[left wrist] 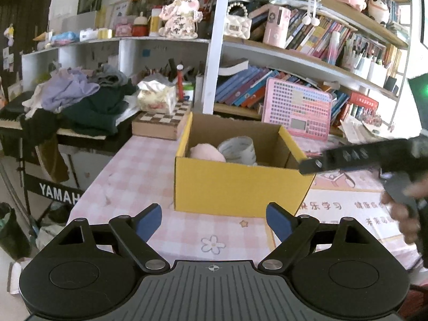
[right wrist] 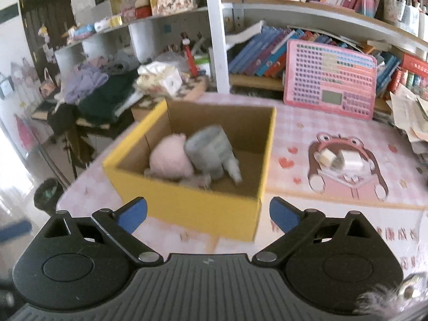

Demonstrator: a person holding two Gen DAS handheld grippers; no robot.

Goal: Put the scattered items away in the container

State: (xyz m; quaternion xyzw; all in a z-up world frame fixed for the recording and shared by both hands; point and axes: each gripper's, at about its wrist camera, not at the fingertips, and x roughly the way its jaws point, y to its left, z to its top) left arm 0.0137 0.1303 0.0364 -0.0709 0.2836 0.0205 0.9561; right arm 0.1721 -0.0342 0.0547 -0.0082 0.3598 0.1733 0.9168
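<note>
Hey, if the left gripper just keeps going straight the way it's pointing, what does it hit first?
Most likely the yellow box: its near wall sits dead ahead of the open left gripper, with only bare pink tablecloth between. Depth is hard to judge through the fisheye, so it might touch the cloth just short of the box.

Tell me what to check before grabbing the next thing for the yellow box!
1. Left hand-held gripper open with nothing in it: ok, its blue pads stand wide apart.
2. Right hand-held gripper open with nothing in it: ok.
3. Yellow box upright with its top open: ok.
4. Room left in the box: ok, the pink plush and the grey roll sit toward one side, and bare cardboard floor shows beside them.
5. Something still to collect: ok, small white items lie on the frog picture on the mat, outside the box.
6. What those white items are: cannot tell, they are blurred.
</note>
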